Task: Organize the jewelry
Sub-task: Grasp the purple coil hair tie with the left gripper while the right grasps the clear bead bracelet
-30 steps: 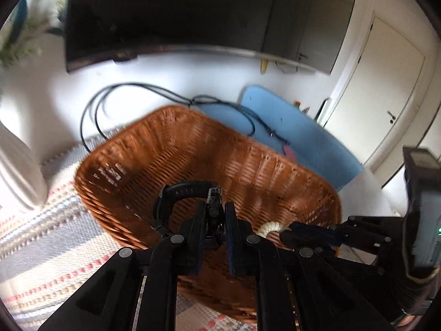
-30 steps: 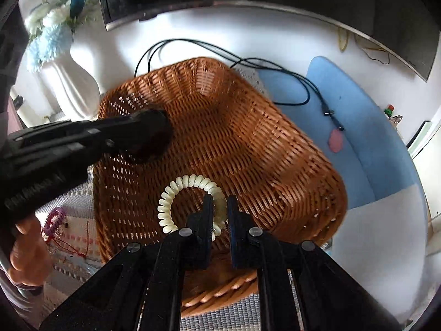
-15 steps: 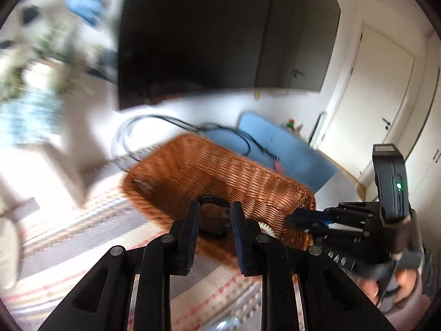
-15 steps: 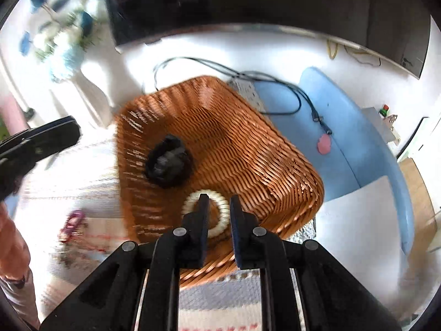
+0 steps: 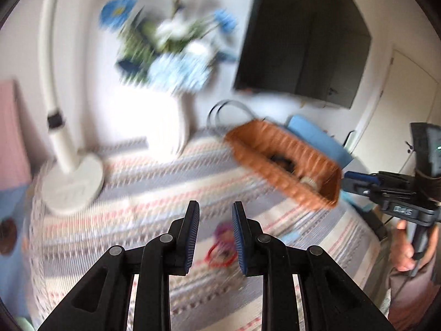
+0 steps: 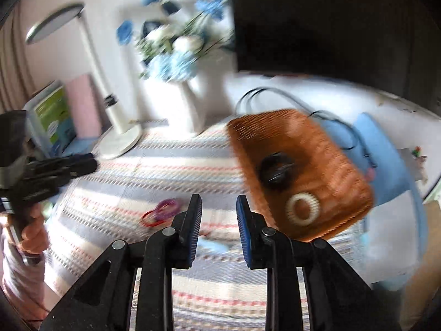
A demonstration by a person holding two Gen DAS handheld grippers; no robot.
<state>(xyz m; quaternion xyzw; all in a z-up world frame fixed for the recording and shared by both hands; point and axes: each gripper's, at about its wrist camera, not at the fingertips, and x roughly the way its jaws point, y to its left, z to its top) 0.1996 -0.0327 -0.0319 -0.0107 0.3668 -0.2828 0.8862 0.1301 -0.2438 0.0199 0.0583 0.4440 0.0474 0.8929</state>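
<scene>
Both tongs (image 5: 212,212) (image 6: 219,205) now open, seemingly withdrawn.

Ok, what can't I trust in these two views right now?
- Left wrist view: motion blur smears the purple and red bands lying on the striped cloth; how many there are is unclear.
- Left wrist view: the basket wall hides most of the black bracelet and white bracelet.
- Right wrist view: a light blue thing sits partly behind the right gripper; unidentifiable.

Ahead and right of the right gripper (image 6: 218,207), two bracelets (image 6: 302,210) lie in the basket (image 6: 325,149); ahead-left, looped bands (image 6: 162,211) lie on the cloth (image 6: 165,171), vase (image 6: 187,110) and lamp (image 6: 115,127) behind.
</scene>
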